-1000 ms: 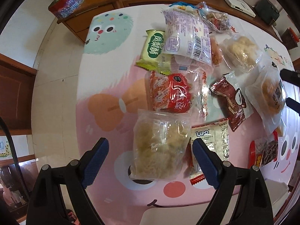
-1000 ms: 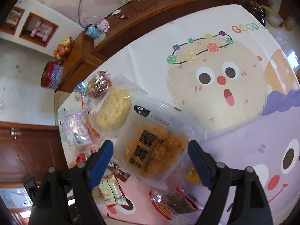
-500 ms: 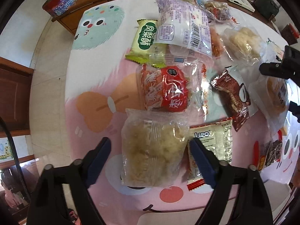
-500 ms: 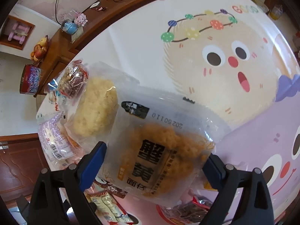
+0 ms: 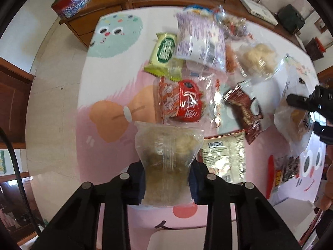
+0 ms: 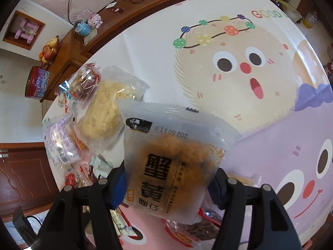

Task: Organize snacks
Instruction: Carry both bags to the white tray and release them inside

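Cartoon-printed tablecloth (image 6: 208, 31), wooden sideboard (image 5: 108, 6) behind

Two wrist fisheyes, looking steeply down (close), sharing the snack-strewn tablecloth (image 5: 62, 95)

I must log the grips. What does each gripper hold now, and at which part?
The left gripper holds the clear bag by its lower sides. The right gripper holds the frosted bag by its lower sides; both just closed.
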